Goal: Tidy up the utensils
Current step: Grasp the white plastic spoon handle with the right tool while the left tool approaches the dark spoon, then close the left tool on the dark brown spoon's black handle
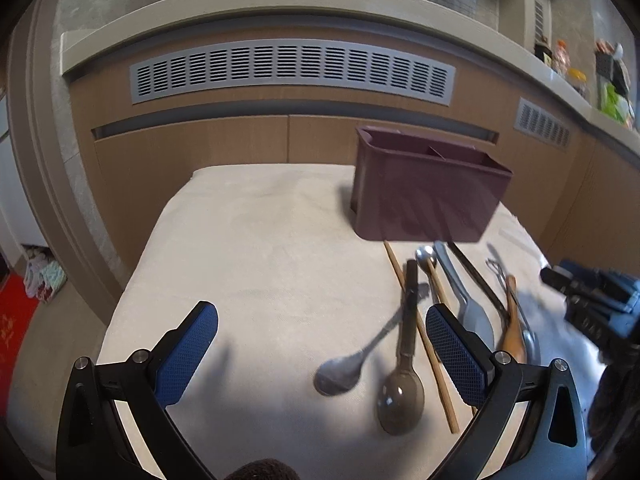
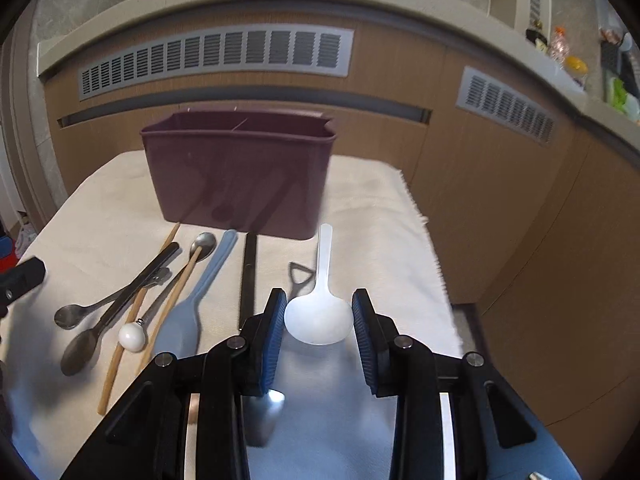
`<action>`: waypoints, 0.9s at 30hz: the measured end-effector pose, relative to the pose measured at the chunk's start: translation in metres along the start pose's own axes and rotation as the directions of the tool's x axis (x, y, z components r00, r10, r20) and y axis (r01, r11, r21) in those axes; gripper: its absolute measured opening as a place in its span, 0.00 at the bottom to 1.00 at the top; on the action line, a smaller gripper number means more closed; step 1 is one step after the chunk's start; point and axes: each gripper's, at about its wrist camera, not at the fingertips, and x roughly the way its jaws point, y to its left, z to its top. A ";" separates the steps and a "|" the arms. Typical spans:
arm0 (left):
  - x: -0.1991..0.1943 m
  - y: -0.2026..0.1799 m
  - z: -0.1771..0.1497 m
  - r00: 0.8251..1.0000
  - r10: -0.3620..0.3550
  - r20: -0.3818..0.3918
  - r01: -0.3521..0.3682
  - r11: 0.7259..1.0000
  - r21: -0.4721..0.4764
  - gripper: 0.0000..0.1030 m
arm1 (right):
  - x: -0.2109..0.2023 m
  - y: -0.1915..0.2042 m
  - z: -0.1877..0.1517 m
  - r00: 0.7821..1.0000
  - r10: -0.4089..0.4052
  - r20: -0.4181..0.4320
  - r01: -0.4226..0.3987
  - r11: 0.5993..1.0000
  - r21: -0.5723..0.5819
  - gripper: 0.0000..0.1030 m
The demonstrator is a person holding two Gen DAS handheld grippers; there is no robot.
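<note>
A dark purple utensil holder (image 1: 424, 190) (image 2: 240, 178) stands at the back of the cloth-covered table (image 1: 248, 248). In front of it lie a metal spoon (image 1: 340, 370), a brown spoon (image 1: 402, 396), wooden chopsticks (image 1: 436, 368) and a grey spatula (image 1: 472, 312). My left gripper (image 1: 320, 354) is open and empty over the cloth, left of these. My right gripper (image 2: 319, 334) is open, its fingers either side of the bowl of a white rice paddle (image 2: 318, 318). I cannot tell whether the fingers touch it.
In the right wrist view, left of the paddle, lie a black chopstick (image 2: 249, 276), a blue-grey spatula (image 2: 192, 312), a white-knobbed tool (image 2: 131, 337) and spoons (image 2: 78, 352). A metal utensil (image 2: 264, 412) lies under the gripper. A wooden cabinet (image 2: 500, 208) stands behind and right.
</note>
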 end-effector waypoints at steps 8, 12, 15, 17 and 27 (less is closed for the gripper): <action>-0.012 -0.036 -0.016 0.998 -0.056 -0.029 0.057 0.997 0.056 1.00 | -0.018 -0.029 -0.014 0.995 0.098 0.006 -0.098 0.995 0.036 0.31; -0.017 -0.029 -0.018 0.993 -0.104 -0.050 0.103 0.995 -0.010 1.00 | -0.015 -0.039 -0.029 0.990 0.144 -0.011 -0.142 0.987 0.078 0.31; -0.019 -0.025 -0.022 0.995 -0.083 -0.048 0.081 0.996 -0.025 0.99 | -0.012 -0.044 -0.039 0.986 0.166 -0.021 -0.163 0.981 0.106 0.31; -0.016 -0.031 -0.027 0.995 -0.057 -0.077 0.060 0.998 0.035 0.93 | -0.010 -0.046 -0.043 0.983 0.180 -0.025 -0.176 0.977 0.122 0.31; 0.011 -0.045 -0.047 0.975 -0.058 -0.214 0.072 0.996 0.059 0.65 | -0.009 -0.047 -0.048 0.979 0.204 -0.014 -0.200 0.971 0.132 0.31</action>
